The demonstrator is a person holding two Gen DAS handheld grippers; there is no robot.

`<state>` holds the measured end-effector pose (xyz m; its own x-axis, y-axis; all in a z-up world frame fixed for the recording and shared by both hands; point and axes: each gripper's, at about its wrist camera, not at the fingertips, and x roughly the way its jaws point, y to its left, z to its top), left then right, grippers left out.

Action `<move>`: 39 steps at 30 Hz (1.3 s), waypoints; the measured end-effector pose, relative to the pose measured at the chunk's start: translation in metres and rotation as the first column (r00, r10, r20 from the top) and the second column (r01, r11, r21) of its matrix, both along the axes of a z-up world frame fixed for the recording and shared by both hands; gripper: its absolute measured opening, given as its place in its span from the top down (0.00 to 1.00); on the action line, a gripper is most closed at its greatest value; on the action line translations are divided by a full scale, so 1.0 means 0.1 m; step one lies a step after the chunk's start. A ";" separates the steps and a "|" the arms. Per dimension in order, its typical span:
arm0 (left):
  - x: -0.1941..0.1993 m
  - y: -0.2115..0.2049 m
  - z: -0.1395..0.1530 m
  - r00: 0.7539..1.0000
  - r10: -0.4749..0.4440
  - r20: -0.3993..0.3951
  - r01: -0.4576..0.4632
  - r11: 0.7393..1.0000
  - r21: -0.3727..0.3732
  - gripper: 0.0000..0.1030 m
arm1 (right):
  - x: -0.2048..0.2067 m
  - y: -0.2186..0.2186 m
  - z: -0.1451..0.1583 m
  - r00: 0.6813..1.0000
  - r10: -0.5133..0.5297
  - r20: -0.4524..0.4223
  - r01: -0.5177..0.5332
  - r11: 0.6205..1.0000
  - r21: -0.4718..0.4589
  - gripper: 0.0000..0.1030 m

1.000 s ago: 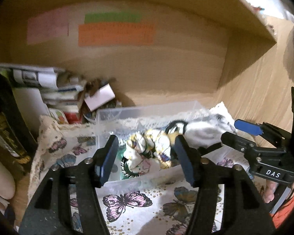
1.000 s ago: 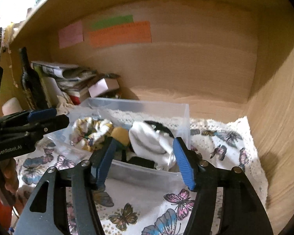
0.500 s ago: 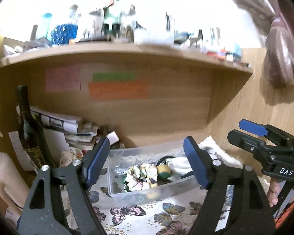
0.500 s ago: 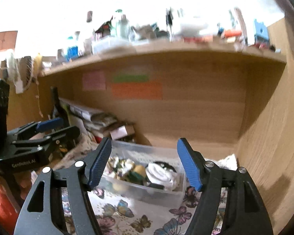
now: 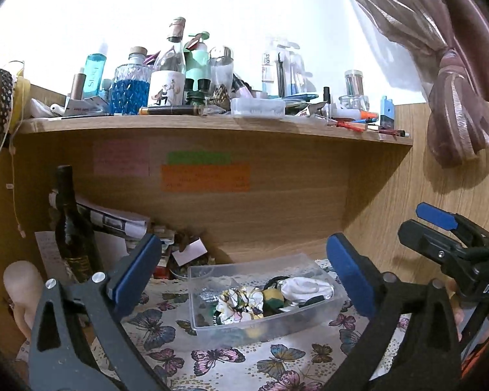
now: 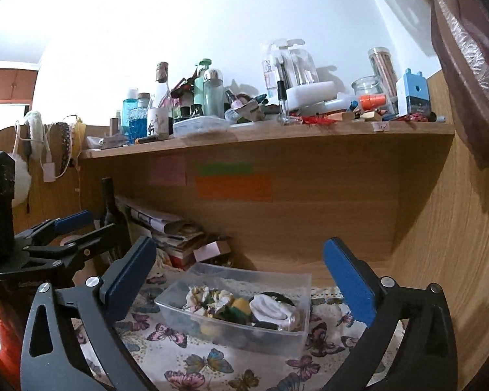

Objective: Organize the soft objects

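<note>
I read "DAS" on my right gripper [image 5: 440,228]; both it and my left gripper [image 5: 244,277] are spread wide, empty, above the clear plastic tub [image 5: 231,322] of scrunchies.

A home, likely a bedroom nook: a wooden shelf [image 5: 212,127] is holding crowded cosmetic bottles [image 5: 166,75], a tied-back curtain [image 5: 456,114] is hanging at right, and a butterfly-print cloth [image 6: 212,358] is covering the desk beneath sticky notes [image 5: 205,177].
</note>
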<state>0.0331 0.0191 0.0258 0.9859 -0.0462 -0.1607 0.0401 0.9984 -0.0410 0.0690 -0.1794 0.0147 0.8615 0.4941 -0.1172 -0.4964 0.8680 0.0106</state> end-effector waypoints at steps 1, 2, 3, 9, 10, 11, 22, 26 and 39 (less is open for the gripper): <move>0.00 0.00 0.00 1.000 -0.001 -0.001 0.001 1.000 0.001 0.00 | 0.00 0.00 0.00 1.000 -0.001 -0.002 0.001 1.000 0.001 0.00; -0.01 0.00 -0.01 1.000 -0.002 -0.001 0.002 1.000 0.003 0.00 | 0.01 0.00 -0.01 1.000 -0.002 -0.007 0.002 1.000 0.003 0.00; -0.01 -0.01 -0.01 1.000 -0.001 -0.001 0.001 1.000 0.005 0.00 | 0.02 0.00 -0.02 1.000 -0.001 -0.014 0.001 1.000 0.006 0.00; -0.01 -0.01 -0.02 1.000 -0.001 -0.002 0.001 1.000 0.007 0.00 | 0.04 -0.01 -0.05 1.000 0.000 -0.031 0.001 1.000 0.009 0.00; -0.01 -0.01 -0.03 1.000 -0.001 -0.003 0.001 1.000 0.008 0.00 | 0.05 -0.01 -0.05 0.999 0.000 -0.033 0.000 1.000 0.009 0.00; -0.01 -0.01 -0.03 1.000 0.001 -0.004 -0.001 1.000 0.008 0.00 | 0.05 -0.01 -0.05 0.999 0.001 -0.034 0.000 1.000 0.008 0.00; 0.02 0.01 -0.07 1.000 -0.005 -0.015 0.005 1.000 0.007 0.00 | 0.08 0.01 -0.08 0.999 0.006 -0.039 -0.006 1.000 0.004 0.00; 0.03 0.02 -0.07 1.000 -0.007 -0.016 0.007 1.000 0.009 0.00 | 0.08 0.02 -0.09 0.999 0.007 -0.042 -0.007 1.000 0.003 0.00; 0.03 0.02 -0.07 1.000 -0.009 -0.017 0.009 1.000 0.009 0.00 | 0.05 0.06 -0.08 0.999 0.012 -0.037 -0.012 1.000 -0.001 0.00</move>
<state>0.0362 0.0214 0.0183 0.9825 -0.0538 -0.1782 0.0487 0.9983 -0.0331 0.0743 -0.1732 0.0065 0.8506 0.5041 -0.1494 -0.5060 0.8621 0.0282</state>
